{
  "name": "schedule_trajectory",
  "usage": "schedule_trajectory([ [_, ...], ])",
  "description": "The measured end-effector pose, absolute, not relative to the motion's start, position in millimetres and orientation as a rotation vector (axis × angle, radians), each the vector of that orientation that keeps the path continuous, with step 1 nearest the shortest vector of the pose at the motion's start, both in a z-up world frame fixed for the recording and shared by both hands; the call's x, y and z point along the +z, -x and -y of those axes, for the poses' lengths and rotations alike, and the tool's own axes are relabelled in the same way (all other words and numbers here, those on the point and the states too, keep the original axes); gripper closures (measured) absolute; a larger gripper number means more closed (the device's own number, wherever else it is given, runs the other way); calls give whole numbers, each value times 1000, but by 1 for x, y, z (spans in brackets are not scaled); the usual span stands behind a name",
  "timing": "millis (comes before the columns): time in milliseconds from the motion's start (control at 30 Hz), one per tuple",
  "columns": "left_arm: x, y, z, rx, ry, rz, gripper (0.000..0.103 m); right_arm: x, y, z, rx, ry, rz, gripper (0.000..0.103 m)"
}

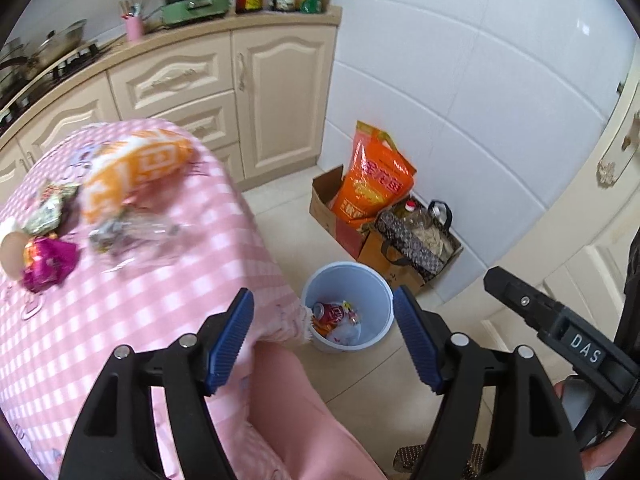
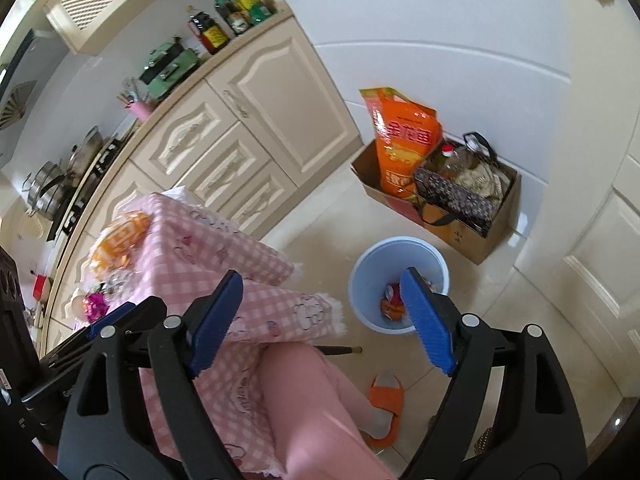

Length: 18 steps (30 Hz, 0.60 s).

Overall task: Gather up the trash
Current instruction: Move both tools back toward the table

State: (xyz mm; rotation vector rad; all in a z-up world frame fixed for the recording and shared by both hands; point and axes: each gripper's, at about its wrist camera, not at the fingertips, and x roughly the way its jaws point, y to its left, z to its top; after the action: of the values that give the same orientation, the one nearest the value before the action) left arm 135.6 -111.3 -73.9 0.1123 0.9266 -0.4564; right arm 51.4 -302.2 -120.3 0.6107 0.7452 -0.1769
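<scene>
A light blue bin (image 1: 347,276) stands on the floor by the table; a red can (image 1: 332,312) and wrappers lie in it. It also shows in the right wrist view (image 2: 396,252). On the pink checked table (image 1: 132,300) lie an orange-and-white bag (image 1: 132,168), a clear wrapper (image 1: 132,236), a green packet (image 1: 48,208), a magenta wrapper (image 1: 48,264) and an eggshell (image 1: 10,254). My left gripper (image 1: 324,336) is open and empty above the table edge and bin. My right gripper (image 2: 324,316) is open and empty, above the bin and table corner.
A cardboard box (image 1: 324,204) with an orange sack (image 1: 372,176) and a patterned bag (image 1: 416,240) stands against the white wall. Cream cabinets (image 1: 240,92) with a stove and bottles run behind. My pink-trousered leg (image 2: 316,408) and orange slipper (image 2: 386,404) are below.
</scene>
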Motion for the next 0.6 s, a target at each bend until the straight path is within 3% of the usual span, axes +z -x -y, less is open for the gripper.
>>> schedule_trajectory([
  [600,-43,-128,-24,-196,58,-833,27,-88,-115,181,120,-393,-775,19],
])
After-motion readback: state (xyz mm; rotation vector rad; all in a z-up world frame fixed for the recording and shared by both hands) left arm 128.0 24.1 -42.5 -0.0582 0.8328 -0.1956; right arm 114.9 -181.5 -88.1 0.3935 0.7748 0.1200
